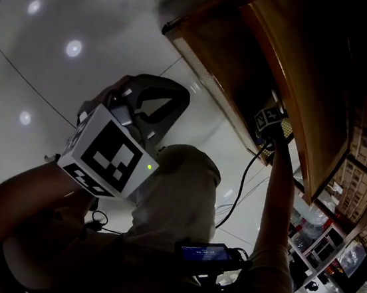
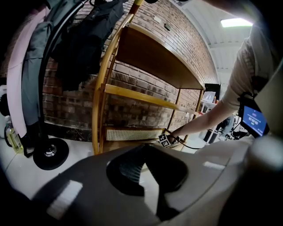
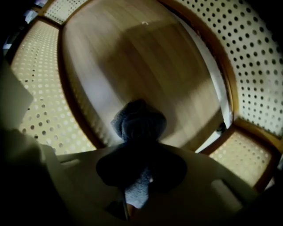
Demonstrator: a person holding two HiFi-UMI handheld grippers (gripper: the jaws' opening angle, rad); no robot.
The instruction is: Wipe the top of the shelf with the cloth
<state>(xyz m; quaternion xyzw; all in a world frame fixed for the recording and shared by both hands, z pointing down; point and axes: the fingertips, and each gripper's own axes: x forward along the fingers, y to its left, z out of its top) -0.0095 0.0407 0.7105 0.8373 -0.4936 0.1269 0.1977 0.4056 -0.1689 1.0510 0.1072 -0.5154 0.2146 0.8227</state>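
Note:
In the right gripper view a grey-blue cloth (image 3: 139, 123) is bunched against a wooden shelf board (image 3: 146, 62), and my right gripper (image 3: 140, 148) is shut on it. From the left gripper view, that right gripper (image 2: 164, 140) reaches at arm's length into the lowest level of the wooden shelf unit (image 2: 150, 55). The head view shows it (image 1: 271, 120) against the shelf's edge (image 1: 293, 76). My left gripper (image 1: 150, 106) hangs back over the floor, well away from the shelf. Its jaws (image 2: 143, 170) look closed, with nothing between them.
Perforated cream panels (image 3: 35, 88) frame the board. A coat stand with dark jackets (image 2: 84, 39) and a round base (image 2: 51, 153) stands left of the shelf, with a bottle (image 2: 12, 137) beside it. A black cable (image 1: 242, 184) trails from the right gripper. A brick wall (image 2: 132, 110) lies behind.

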